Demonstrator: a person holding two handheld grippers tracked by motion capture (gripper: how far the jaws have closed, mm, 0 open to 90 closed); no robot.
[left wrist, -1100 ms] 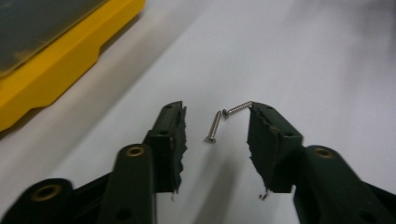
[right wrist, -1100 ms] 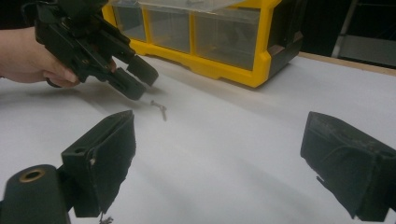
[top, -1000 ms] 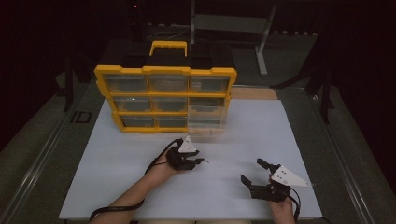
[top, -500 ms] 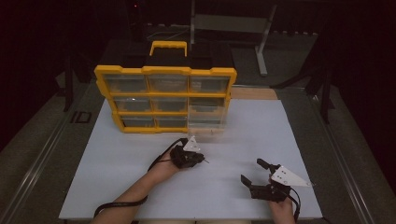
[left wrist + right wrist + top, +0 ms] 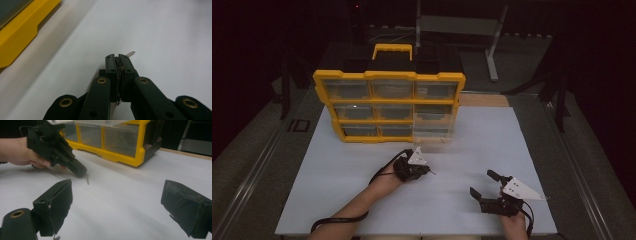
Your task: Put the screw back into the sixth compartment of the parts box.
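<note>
the left gripper (image 5: pixel 428 170) jaws have just been closing and now stand fully together, clamped on a small screw (image 5: pixel 130 53). in the left gripper view the jaw tips meet with no gap, and the threaded end of the screw projects past the tips, up and to the right, over the white sheet (image 5: pixel 162 30). in the right gripper view the same screw (image 5: pixel 87 179) hangs below the tip of the left gripper (image 5: pixel 80 172), just above the sheet; whether it touches the sheet cannot be told.

judgement: the pick-up step is complete. the screw is gripped by one end only, so it may swing or slip if the hand moves fast.

the left gripper sits in front of the yellow organiser (image 5: pixel 389 107), near its lower right drawer (image 5: pixel 432 131), which looks pulled out toward the person. judgement: that drawer is the likely destination, a short move forward.

the right gripper (image 5: pixel 488 186) rests on the sheet, well to the right of and nearer the person than the organiser, with jaws wide apart and nothing between them. the screw lies well apart from it.
</note>
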